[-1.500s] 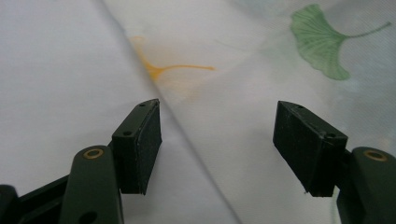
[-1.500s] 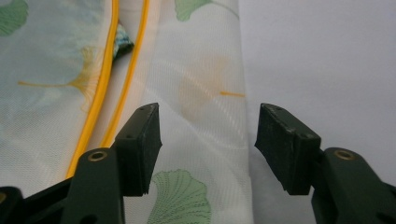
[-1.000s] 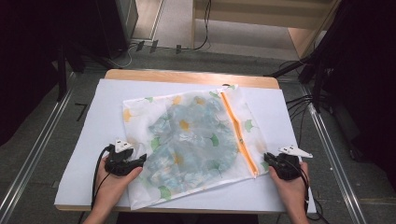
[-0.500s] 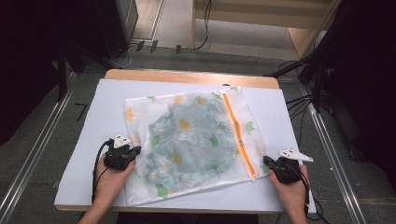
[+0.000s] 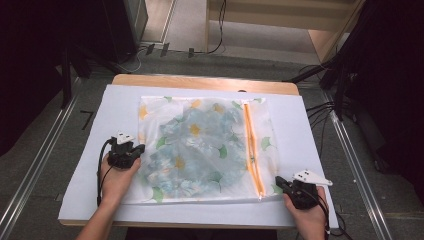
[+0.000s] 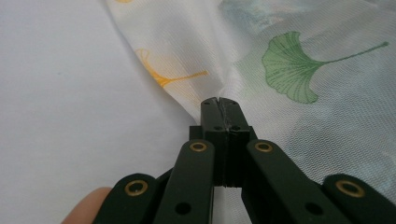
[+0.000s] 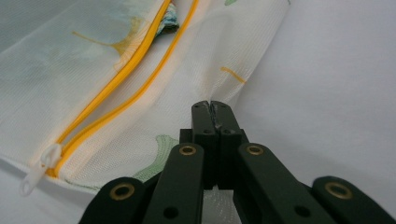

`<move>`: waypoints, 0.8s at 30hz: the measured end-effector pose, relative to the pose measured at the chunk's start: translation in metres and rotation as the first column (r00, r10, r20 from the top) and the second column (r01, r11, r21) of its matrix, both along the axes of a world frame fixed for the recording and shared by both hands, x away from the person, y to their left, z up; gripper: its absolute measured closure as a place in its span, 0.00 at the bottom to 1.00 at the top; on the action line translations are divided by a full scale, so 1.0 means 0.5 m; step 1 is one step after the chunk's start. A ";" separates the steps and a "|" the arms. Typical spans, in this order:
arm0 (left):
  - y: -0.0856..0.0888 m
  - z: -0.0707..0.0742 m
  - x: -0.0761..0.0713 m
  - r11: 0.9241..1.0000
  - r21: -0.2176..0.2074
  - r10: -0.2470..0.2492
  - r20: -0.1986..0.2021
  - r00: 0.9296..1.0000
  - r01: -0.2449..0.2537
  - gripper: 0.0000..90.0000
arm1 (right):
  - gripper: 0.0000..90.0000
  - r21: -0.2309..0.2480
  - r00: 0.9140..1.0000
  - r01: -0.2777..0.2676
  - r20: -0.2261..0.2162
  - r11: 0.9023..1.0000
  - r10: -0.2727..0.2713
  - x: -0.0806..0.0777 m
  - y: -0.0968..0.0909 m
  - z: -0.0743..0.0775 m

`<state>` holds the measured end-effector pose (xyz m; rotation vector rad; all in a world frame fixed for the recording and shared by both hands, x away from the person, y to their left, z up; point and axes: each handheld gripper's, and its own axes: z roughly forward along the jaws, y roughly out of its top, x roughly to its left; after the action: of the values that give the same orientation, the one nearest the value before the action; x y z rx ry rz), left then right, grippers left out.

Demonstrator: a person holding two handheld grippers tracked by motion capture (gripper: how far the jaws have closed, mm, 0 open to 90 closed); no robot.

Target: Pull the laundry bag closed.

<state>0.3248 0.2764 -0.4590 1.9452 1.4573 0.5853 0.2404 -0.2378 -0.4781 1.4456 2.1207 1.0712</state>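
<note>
since the earlier frames, the mesh bag is lying squarer to the table's edges, and both hands are sitting farther apart along its near side. the left gripper is clamped on the bag's left edge, its jaws pressed together with a fold of mesh pinched between them; they have just been closing onto it. the right gripper is clamped on the bag's near right corner, jaws together on the mesh. the bag is resting flat on the middle of the white sheet, its orange zipper running from the far edge toward the near edge on the right side. a white zipper pull is lying at the zipper's near end. blue floral fabric is showing through the mesh. the wooden table is showing past the sheet's far edge. cables are trailing over the grey floor at the right.
</note>
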 end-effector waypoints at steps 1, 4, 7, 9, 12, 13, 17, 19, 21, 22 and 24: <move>0.002 0.000 0.003 1.000 0.001 0.007 0.003 1.000 -0.007 1.00 | 1.00 -0.003 1.000 -0.008 -0.002 1.000 0.008 -0.004 0.006 0.000; 0.016 -0.002 0.016 1.000 -0.004 0.029 0.000 1.000 -0.029 1.00 | 1.00 -0.011 0.999 -0.042 -0.008 0.999 0.042 -0.013 0.027 -0.004; 0.019 -0.003 0.019 0.999 -0.010 0.038 0.002 0.999 -0.038 1.00 | 1.00 -0.014 0.999 -0.050 -0.012 0.999 0.050 -0.015 0.034 -0.006; 0.019 -0.004 0.018 0.999 -0.006 0.035 0.004 0.999 -0.035 1.00 | 1.00 -0.020 0.999 -0.049 -0.011 0.999 0.049 -0.016 0.037 -0.006; 0.020 -0.001 0.009 0.999 -0.017 0.048 0.024 0.999 -0.048 1.00 | 0.91 0.003 1.000 -0.010 0.017 1.000 0.010 -0.020 0.028 0.002; 0.020 -0.001 0.009 0.999 -0.017 0.048 0.024 0.999 -0.048 0.95 | 0.89 0.004 1.000 0.001 0.029 1.000 -0.001 -0.020 0.024 0.006; 0.019 0.008 -0.014 0.998 -0.033 0.059 0.047 0.997 -0.057 0.78 | 0.84 0.011 0.997 0.045 0.059 0.999 -0.045 -0.022 0.008 0.017; 0.012 0.014 -0.028 0.998 -0.028 0.049 0.057 0.997 -0.048 0.71 | 0.85 0.026 0.997 0.044 0.068 0.999 -0.046 -0.021 0.004 0.023; 0.006 0.023 -0.043 0.999 -0.040 0.033 0.074 0.997 -0.030 0.68 | 0.86 0.029 0.997 0.043 0.066 0.999 -0.045 -0.020 0.005 0.026; 0.001 0.027 -0.050 0.998 -0.055 0.031 0.081 0.996 -0.026 0.68 | 0.86 0.028 0.997 0.035 0.070 0.999 -0.037 -0.019 0.008 0.028; -0.019 0.038 -0.071 0.997 -0.076 -0.007 0.101 0.995 0.015 0.65 | 0.91 0.033 0.998 0.006 0.066 0.999 -0.009 -0.010 0.028 0.032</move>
<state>0.2893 0.2666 -0.4402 1.8372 1.3856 0.6045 0.2352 -0.2237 -0.4618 1.4121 2.0601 1.1397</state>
